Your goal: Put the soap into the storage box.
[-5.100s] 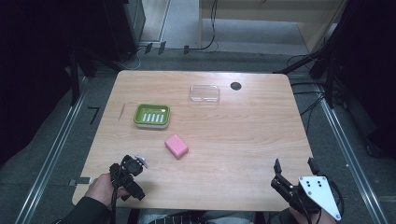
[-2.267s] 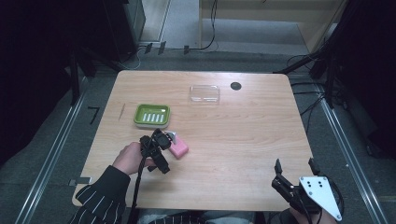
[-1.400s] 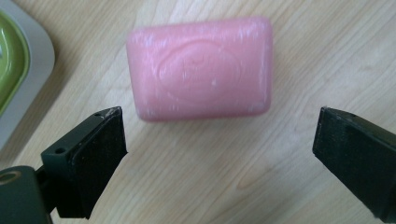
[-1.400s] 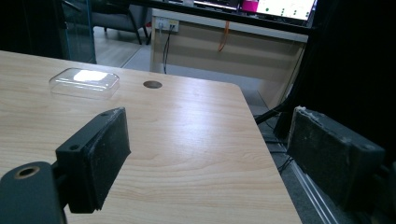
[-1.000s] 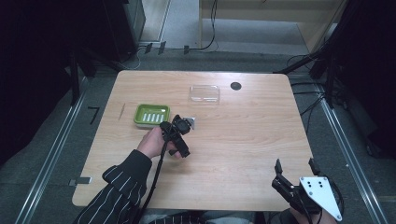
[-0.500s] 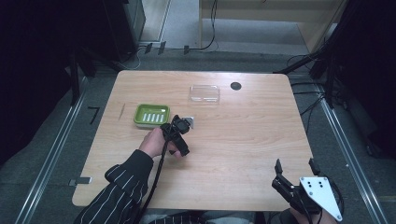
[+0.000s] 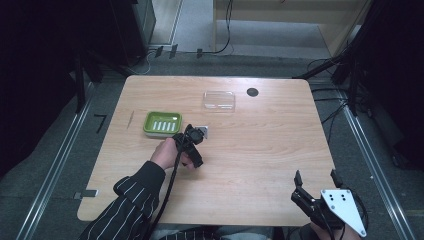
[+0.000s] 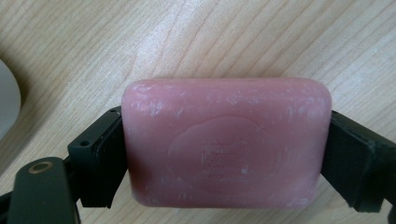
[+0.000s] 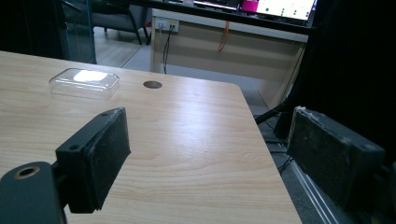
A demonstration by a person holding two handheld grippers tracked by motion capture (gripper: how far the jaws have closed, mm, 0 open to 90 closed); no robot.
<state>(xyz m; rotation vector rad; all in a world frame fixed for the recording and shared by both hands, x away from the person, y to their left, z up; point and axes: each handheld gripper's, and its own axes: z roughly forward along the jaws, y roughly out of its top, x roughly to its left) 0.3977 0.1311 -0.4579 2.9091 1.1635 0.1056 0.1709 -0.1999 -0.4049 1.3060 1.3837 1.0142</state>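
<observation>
Two grippers: one works, one waits.
Table point(image 7: 260, 150): bare wood lies under the load — a drop means a skid towards the edge.
Green soap dish point(image 7: 162, 123): sits just left of the left gripper point(image 7: 196, 135) in the high view; a low approach could knock its rim and shove it.
Clear lid point(image 7: 219, 99): well apart, near the far edge, out of harm.
Right gripper point(image 7: 315, 182): jaws spread wide, nothing between them, parked near the table's near right corner.
Pink soap point(image 8: 226, 140): pinched end to end by the left gripper's jaws, just above the wood — its slick, rounded ends could squirt free if the squeeze tightens or the hand tilts.
</observation>
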